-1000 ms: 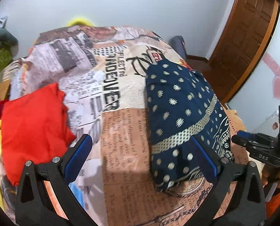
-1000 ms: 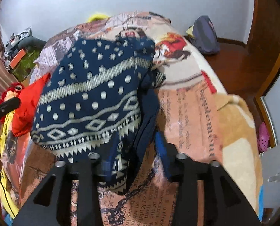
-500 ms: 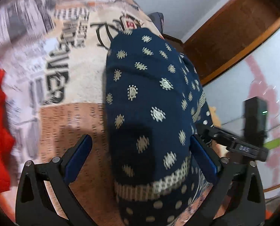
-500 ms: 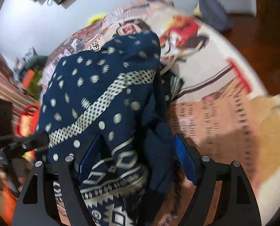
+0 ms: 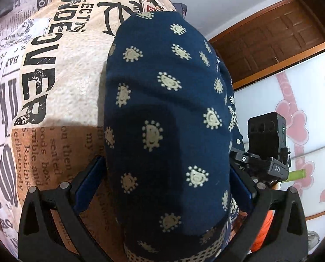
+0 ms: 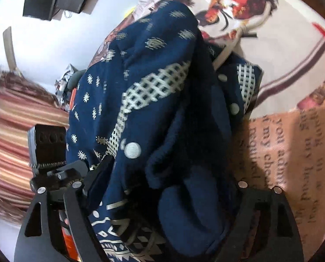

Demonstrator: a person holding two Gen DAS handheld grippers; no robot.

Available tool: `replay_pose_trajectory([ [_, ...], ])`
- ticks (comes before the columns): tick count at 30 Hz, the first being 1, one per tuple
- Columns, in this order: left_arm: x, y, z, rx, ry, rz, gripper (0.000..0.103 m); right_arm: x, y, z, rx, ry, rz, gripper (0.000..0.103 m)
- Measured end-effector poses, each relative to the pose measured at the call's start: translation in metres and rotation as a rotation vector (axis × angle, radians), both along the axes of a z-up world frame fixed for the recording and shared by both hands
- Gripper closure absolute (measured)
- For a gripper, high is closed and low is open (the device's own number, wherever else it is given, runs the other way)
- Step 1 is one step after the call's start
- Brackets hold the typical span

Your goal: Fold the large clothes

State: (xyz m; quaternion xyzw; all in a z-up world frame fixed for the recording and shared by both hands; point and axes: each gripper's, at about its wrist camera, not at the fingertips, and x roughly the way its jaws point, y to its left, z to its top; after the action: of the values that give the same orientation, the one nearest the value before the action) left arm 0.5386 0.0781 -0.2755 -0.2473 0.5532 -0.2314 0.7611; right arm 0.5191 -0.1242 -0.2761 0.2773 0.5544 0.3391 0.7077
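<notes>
1. Closing in: the left tongs (image 5: 162, 187) are spread wide with the navy patterned garment (image 5: 169, 113) bulging between the blue pads; a second ago they stood back from it with bedspread showing in the gap. The cloth touches or nearly touches both pads, but I cannot tell whether they are pressing on it yet.

2. The right tongs (image 6: 162, 187) have opened: a second ago they were narrow on the garment's near edge, now the jaws stand wide apart with the bunched garment (image 6: 162, 113) filling the gap. That looks like a let-go and a re-grip under way, not a firm hold.

3. Each pair of tongs appears in the other's view, hard against the garment on opposite sides, so the two now flank the same bundle, the left one having swung over from the red cloth, now out of sight.

4. The garment lies on the bed (image 5: 53, 76), folded into a thick stack with the dotted face up; on the right tongs' side its layers sit loose and rumpled, one end with the lattice band poking out beyond the stack.

5. My read: a fold has just been laid, and both tongs are lining up to take the bundle, either for one more fold or to carry it off. The loose edge could spill when it is lifted.
</notes>
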Motion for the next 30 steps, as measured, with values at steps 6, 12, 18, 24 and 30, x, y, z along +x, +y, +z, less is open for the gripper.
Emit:
replay_pose_trajectory([
  [6, -0.015, -0.003, 0.014, 0.017, -0.033, -0.006, 0.029, -0.016, -0.002, 0.020, -0.024, -0.017, -0.033, 0.055],
  [12, -0.052, 0.019, 0.061, 0.016, -0.114, 0.034, 0.033, -0.032, 0.039, 0.068, -0.114, -0.099, 0.017, 0.060],
  [18, -0.092, 0.073, 0.128, 0.039, -0.240, 0.098, 0.033, -0.050, 0.101, 0.133, -0.090, -0.229, 0.078, 0.060],
  [24, -0.129, 0.156, 0.174, 0.065, -0.329, 0.223, 0.033, -0.060, 0.188, 0.172, -0.065, -0.322, 0.171, 0.060],
  [30, -0.151, 0.236, 0.174, 0.089, -0.333, 0.338, 0.033, -0.060, 0.262, 0.163, -0.036, -0.330, 0.260, 0.060],
])
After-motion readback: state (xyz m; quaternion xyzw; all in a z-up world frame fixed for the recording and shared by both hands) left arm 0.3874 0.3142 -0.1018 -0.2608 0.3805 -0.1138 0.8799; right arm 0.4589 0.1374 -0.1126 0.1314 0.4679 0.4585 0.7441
